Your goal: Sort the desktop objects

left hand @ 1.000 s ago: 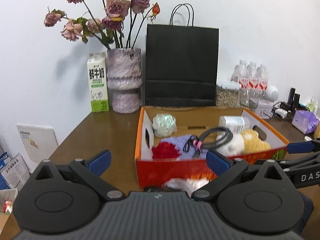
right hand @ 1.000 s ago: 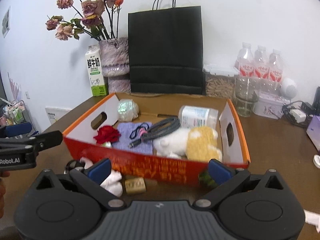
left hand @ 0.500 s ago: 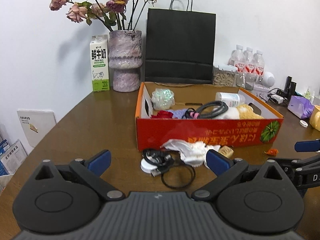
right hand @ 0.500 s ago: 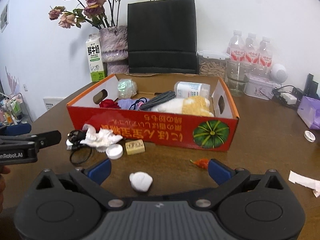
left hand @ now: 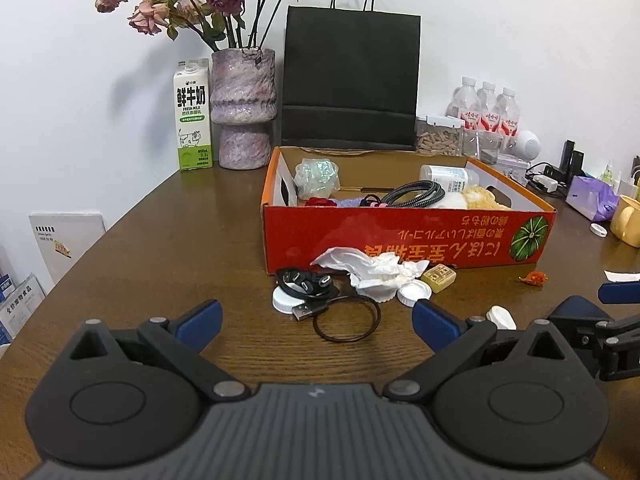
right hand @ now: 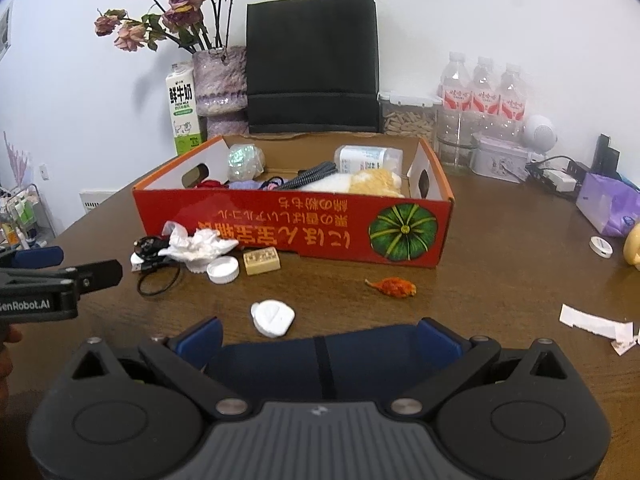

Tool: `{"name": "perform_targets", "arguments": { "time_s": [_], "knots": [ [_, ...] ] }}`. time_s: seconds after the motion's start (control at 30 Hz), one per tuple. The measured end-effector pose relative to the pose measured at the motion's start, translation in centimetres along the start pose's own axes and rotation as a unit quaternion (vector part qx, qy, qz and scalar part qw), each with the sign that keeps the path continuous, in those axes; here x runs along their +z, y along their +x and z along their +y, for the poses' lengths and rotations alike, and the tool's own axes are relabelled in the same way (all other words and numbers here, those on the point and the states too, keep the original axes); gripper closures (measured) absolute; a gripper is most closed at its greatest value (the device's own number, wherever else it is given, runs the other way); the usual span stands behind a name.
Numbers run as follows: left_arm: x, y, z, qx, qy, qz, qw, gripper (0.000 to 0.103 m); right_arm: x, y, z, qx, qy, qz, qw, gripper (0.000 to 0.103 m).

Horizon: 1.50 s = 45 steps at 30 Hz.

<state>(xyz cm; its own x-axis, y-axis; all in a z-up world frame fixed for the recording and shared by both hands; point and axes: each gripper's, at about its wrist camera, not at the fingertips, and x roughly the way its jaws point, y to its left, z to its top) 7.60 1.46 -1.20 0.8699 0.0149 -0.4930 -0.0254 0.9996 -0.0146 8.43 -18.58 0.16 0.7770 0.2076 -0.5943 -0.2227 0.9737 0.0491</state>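
Observation:
An orange-red cardboard box (left hand: 400, 236) (right hand: 280, 220) stands mid-table and holds a plush toy, a cable, a bottle and other small things. In front of it lie a crumpled tissue (left hand: 372, 268) (right hand: 200, 244), a black cable (left hand: 308, 284), a white cap (right hand: 223, 271), a tan block (right hand: 262, 261), an orange scrap (right hand: 394, 287) and a white oval piece (right hand: 273, 317). My left gripper (left hand: 316, 320) (right hand: 76, 266) is open and empty, short of the cable. My right gripper (right hand: 320, 336) (left hand: 600, 304) is open, just behind the white oval piece.
Along the back wall stand a milk carton (left hand: 193, 116), a vase of dried roses (left hand: 243, 112), a black paper bag (left hand: 350, 84) and water bottles (right hand: 484, 92). A purple pack (right hand: 608, 204), a yellow cup (left hand: 628, 220) and paper scraps (right hand: 592, 322) lie at the right.
Both grippers have drawn back from over the box toward the near table edge. The loose items in front of the box have come into view. Both stay open.

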Motion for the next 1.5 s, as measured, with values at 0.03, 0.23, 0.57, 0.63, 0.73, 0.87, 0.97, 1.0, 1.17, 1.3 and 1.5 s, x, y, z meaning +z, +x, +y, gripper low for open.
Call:
{"name": "perform_targets", "arguments": {
  "time_s": [0.03, 0.23, 0.57, 0.63, 0.73, 0.87, 0.97, 1.0, 1.17, 1.3, 1.5],
  "knots": [
    [-0.1, 0.0, 0.0, 0.000, 0.001, 0.002, 1.0000, 0.000, -0.2, 0.0, 0.0, -0.001, 0.001, 0.001, 1.000, 0.000],
    [-0.5, -0.4, -0.1, 0.002, 0.003, 0.002, 1.0000, 0.000, -0.9, -0.1, -0.1, -0.002, 0.004, 0.007, 1.000, 0.000],
    [-0.8, -0.2, 0.2, 0.003, -0.004, 0.010, 0.9999, 0.000, -1.3, -0.5, 0.2, -0.016, -0.002, 0.013, 1.000, 0.000],
    [-0.9, -0.1, 0.4, 0.002, -0.006, 0.012, 0.9999, 0.000, -1.6, -0.9, 0.2, -0.020, -0.003, 0.017, 1.000, 0.000],
    [-0.9, -0.1, 0.5, 0.002, -0.009, 0.014, 0.9999, 0.000, -2.1, -1.4, 0.1, -0.019, 0.002, 0.023, 1.000, 0.000],
    [-0.8, 0.0, 0.2, -0.005, -0.003, 0.016, 0.9999, 0.000, -2.7, -2.1, -0.2, -0.008, 0.009, 0.030, 0.999, 0.000],
    [-0.5, 0.1, -0.9, -0.017, 0.017, 0.013, 0.9996, 0.000, -3.0, -2.1, -0.4, 0.003, 0.013, 0.035, 0.999, 0.000],
    [-0.3, 0.2, -1.4, -0.023, 0.025, 0.012, 0.9993, 0.000, -3.1, -2.0, -0.6, 0.007, 0.018, 0.036, 0.999, 0.000],
    [0.1, 0.8, -5.1, -0.050, 0.077, 0.016, 0.9957, 0.019, -3.1, -2.3, -1.2, 0.008, 0.019, 0.031, 0.999, 0.000],
    [0.0, 1.6, -7.0, -0.076, 0.088, 0.032, 0.9928, 0.050, -3.3, -2.7, -2.8, 0.010, 0.019, 0.033, 0.999, 0.007],
    [-0.5, 2.3, -8.6, -0.111, 0.088, 0.062, 0.9880, 0.086, -3.3, -2.3, -4.5, 0.040, 0.017, 0.035, 0.998, 0.019]
  ]
}}
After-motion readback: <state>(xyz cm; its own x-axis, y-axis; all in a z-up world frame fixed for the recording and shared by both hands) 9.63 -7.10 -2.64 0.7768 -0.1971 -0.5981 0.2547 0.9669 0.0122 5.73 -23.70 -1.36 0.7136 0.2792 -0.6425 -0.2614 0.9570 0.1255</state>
